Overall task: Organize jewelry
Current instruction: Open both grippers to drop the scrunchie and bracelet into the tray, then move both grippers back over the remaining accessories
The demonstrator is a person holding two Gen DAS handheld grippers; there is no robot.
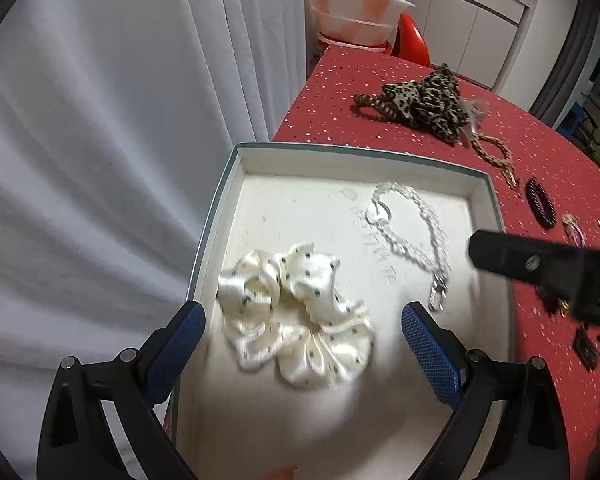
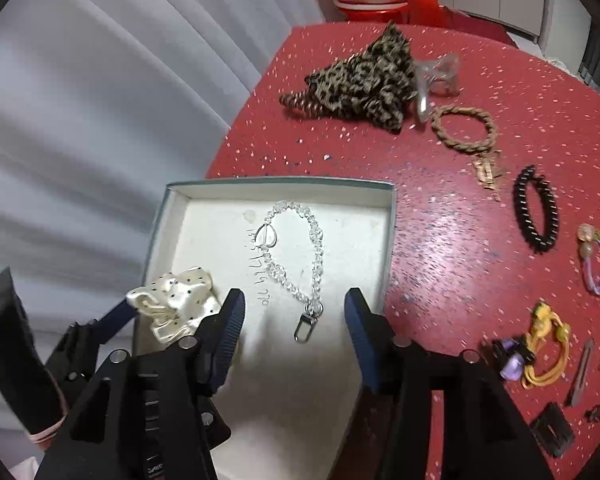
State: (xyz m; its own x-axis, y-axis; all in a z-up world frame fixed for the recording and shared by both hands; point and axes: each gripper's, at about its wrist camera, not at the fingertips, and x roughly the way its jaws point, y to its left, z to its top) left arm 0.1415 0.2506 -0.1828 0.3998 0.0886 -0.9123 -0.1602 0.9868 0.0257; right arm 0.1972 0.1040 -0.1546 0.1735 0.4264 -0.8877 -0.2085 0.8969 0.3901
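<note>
A shallow white box (image 1: 228, 184) sits on the red speckled table. In it lie a cream dotted scrunchie (image 1: 300, 312) and a clear bead chain (image 1: 412, 232) with a metal clasp. My left gripper (image 1: 303, 316) hangs open above the scrunchie, both blue pads well apart from the fabric. My right gripper (image 2: 295, 300) is open over the chain's clasp (image 2: 306, 322), and nothing is pressed between its pads. The scrunchie (image 2: 176, 304) shows at the box's near left corner in the right wrist view. One black finger of the right gripper (image 1: 540, 264) reaches in from the right in the left wrist view.
Loose on the table to the right of the box (image 2: 388, 200) are a leopard scrunchie (image 2: 364, 76), a braided brown ring (image 2: 464, 128), a black spiral tie (image 2: 536, 208), purple (image 2: 598, 264) and yellow (image 2: 548, 344) ties and small clips (image 2: 552, 428). A grey curtain (image 2: 80, 120) hangs left.
</note>
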